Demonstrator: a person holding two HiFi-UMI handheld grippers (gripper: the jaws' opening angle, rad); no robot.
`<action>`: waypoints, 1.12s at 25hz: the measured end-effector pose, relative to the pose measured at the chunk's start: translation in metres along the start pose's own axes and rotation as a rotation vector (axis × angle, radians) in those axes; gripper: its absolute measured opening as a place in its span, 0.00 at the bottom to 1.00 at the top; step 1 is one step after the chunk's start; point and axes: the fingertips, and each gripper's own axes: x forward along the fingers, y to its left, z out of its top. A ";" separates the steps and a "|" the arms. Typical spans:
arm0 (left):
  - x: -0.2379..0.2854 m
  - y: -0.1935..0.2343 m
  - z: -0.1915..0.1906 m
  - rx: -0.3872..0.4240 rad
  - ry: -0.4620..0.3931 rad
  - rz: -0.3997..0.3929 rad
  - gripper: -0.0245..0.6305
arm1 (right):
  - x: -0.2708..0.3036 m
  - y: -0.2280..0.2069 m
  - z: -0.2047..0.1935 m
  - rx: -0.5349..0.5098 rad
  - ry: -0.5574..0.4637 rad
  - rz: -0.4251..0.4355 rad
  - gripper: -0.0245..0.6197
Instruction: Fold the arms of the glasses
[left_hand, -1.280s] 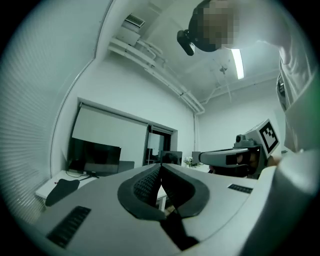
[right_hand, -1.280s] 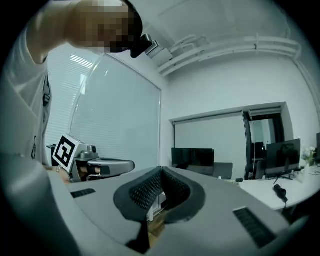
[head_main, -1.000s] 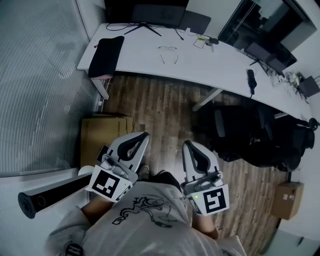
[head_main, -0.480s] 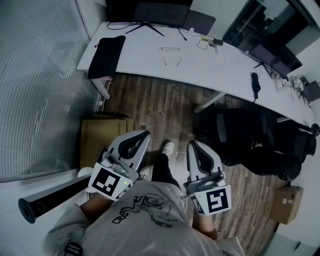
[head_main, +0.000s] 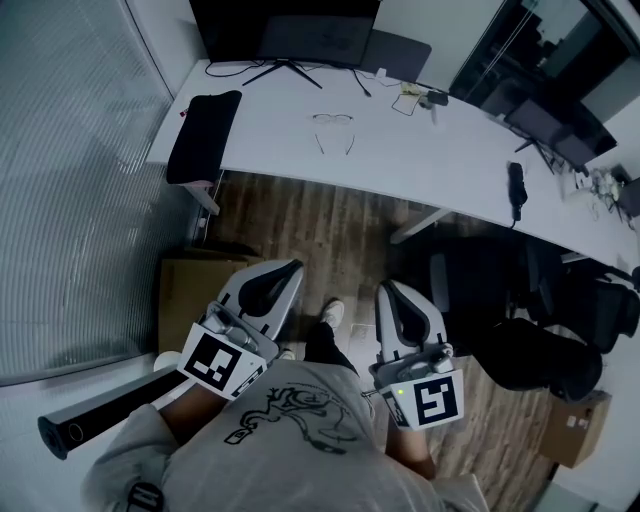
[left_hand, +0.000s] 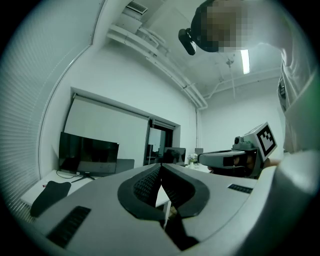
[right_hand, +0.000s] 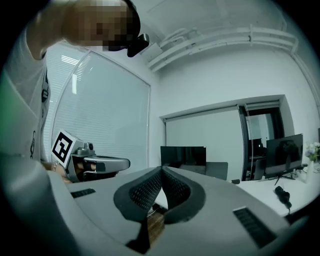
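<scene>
The glasses (head_main: 334, 130) lie on the white table (head_main: 450, 165), arms apparently spread toward the person, well apart from the 2 grippers. The left gripper (head_main: 291, 268) and right gripper (head_main: 388, 289) are held near the body, jaws pressed together on nothing. Likely an approach step: open the jaws before reaching, then let 1 steady the frame while the other pushes an arm inward near its hinge. Hinges are too small to make out; neither gripper view shows the glasses.
</scene>
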 end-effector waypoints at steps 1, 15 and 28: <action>0.013 0.002 0.002 -0.001 0.000 0.001 0.07 | 0.005 -0.012 0.003 0.001 -0.002 0.002 0.05; 0.177 0.007 0.003 -0.001 0.004 0.026 0.07 | 0.056 -0.167 0.006 0.019 -0.006 0.028 0.05; 0.236 0.046 -0.010 -0.028 0.029 0.078 0.07 | 0.108 -0.218 -0.007 0.036 0.023 0.070 0.05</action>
